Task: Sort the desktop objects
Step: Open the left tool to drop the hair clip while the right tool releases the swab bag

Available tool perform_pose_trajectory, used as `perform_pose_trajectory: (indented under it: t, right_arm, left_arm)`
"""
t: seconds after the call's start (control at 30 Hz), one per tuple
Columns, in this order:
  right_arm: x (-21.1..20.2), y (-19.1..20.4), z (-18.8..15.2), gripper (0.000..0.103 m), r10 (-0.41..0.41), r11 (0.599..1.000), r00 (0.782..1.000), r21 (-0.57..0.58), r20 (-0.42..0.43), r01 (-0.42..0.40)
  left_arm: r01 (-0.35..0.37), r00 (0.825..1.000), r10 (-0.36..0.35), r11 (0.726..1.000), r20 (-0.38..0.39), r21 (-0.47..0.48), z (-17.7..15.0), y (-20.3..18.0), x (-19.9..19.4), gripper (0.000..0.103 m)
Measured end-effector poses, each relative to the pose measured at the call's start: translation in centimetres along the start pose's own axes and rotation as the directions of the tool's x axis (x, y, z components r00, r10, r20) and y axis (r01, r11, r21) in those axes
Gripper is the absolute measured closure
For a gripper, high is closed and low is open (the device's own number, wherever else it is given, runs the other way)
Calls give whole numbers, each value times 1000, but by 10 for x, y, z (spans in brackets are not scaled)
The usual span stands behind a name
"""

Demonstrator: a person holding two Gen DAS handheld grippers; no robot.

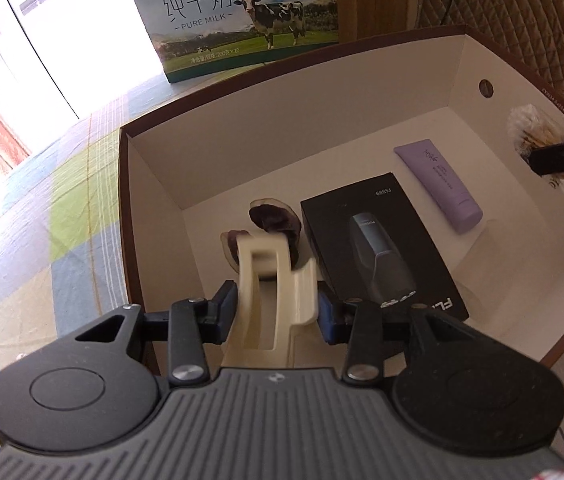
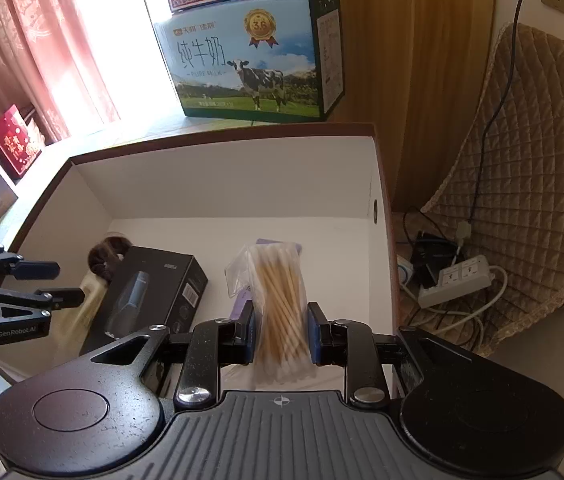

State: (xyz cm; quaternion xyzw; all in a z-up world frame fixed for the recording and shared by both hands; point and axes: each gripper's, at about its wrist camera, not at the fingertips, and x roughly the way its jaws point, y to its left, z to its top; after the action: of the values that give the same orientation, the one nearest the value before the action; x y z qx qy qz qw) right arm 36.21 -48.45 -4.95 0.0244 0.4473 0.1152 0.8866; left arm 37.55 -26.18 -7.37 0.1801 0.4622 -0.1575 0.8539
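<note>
Over the big open box (image 1: 154, 184), both grippers hold things.

The left gripper (image 1: 278, 312) squeezes a cream hair clip (image 1: 266, 280) near the box's left wall; the right gripper (image 2: 281, 330) squeezes a bag of cotton swabs (image 2: 278, 292) near the right wall, over bare floor. Inside lie a black box (image 1: 378, 240), a purple tube (image 1: 442, 184) and a dark scrunchie (image 1: 274, 220). Only the right view shows the power strip (image 2: 458, 280).
</note>
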Motion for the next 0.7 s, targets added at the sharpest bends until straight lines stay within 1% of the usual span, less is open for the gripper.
perform_pose_trajectory:
  t: [0.13, 0.2, 0.27, 0.3, 0.47, 0.6, 0.63, 0.67, 0.7]
  right_arm:
    - [2, -1, 0, 81, -13, 1000, 1000, -11, -5, 13]
    - [2, -1, 1, 81, -17, 1000, 1000, -21, -6, 17]
    - [3, 0, 1, 81, -22, 999, 1000, -32, -8, 22]
    - [3, 0, 1, 81, -26, 999, 1000, -38, -8, 26]
    - [7, 3, 2, 81, -49, 996, 999, -71, -1, 49]
    - [9, 6, 4, 80, -56, 993, 998, -100, 29, 58]
    - [9, 7, 5, 80, -57, 993, 997, -105, 41, 61]
    - [9, 8, 6, 76, -58, 992, 997, -110, 52, 63]
    - [9, 8, 7, 70, -56, 992, 997, -112, 59, 62]
  left_arm:
    - [-12, 1000, 12, 1000, 3, 15, 2, 0, 1, 66]
    - [-11, 1000, 11, 1000, 4, 15, 2, 0, 1, 64]
    - [-13, 1000, 13, 1000, 6, 14, 2, 0, 1, 59]
    - [-14, 1000, 14, 1000, 6, 14, 2, 0, 1, 58]
    - [-13, 1000, 13, 1000, 9, 7, 1, 1, 0, 58]
    - [-12, 1000, 12, 1000, 15, 1, 1, 2, -2, 56]
    - [-12, 1000, 12, 1000, 17, -1, 1, 2, -2, 55]
    - [-11, 1000, 11, 1000, 20, -4, 1, 3, -3, 53]
    - [-10, 1000, 10, 1000, 24, -6, 1, 3, -4, 53]
